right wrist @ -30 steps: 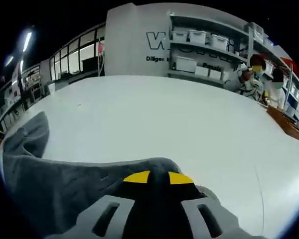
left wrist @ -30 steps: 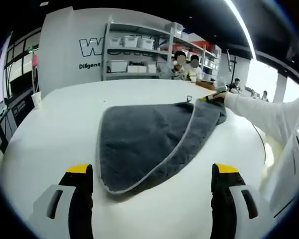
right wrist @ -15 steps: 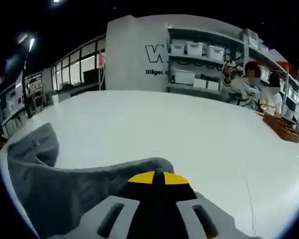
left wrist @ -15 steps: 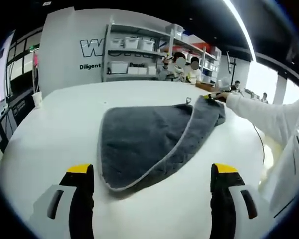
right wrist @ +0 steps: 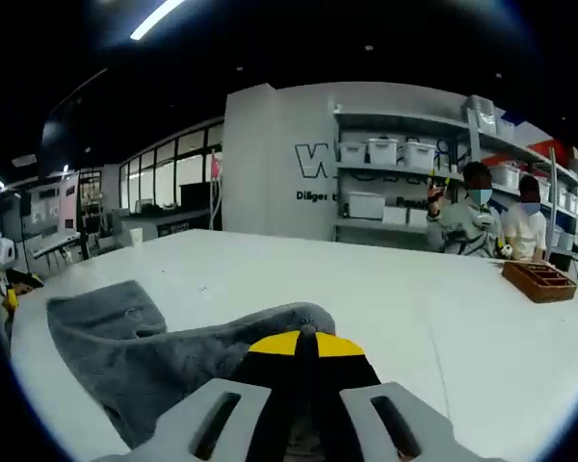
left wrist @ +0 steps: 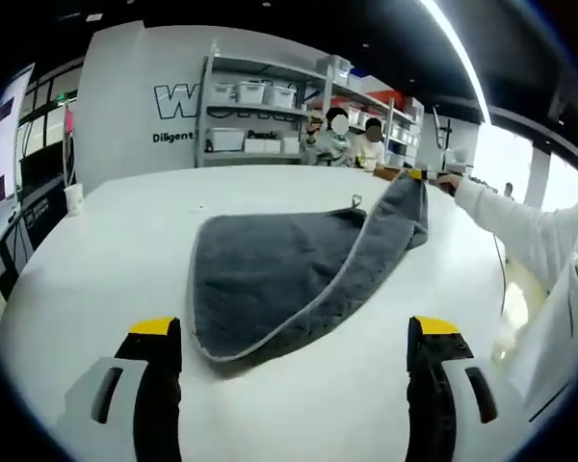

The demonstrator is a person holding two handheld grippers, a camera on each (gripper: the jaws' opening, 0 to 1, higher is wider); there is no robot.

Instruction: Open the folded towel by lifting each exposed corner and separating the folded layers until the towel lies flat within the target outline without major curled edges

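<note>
The grey towel [left wrist: 289, 279] lies folded on the white desk [left wrist: 106, 250], toward its middle, with 1 far corner raised off the surface. The right gripper [left wrist: 416, 176] pinches that corner, its jaws closed on the cloth, which drapes away from them in the right gripper view. The left gripper [left wrist: 294, 332] hovers near the towel's near edge, jaws wide and holding nothing. The step in hand looks like peeling the top layer; next, that corner likely needs carrying outward to unfold it.

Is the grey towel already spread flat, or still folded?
Still folded: the towel lies doubled on the table, and the right gripper holds one corner raised.
</note>
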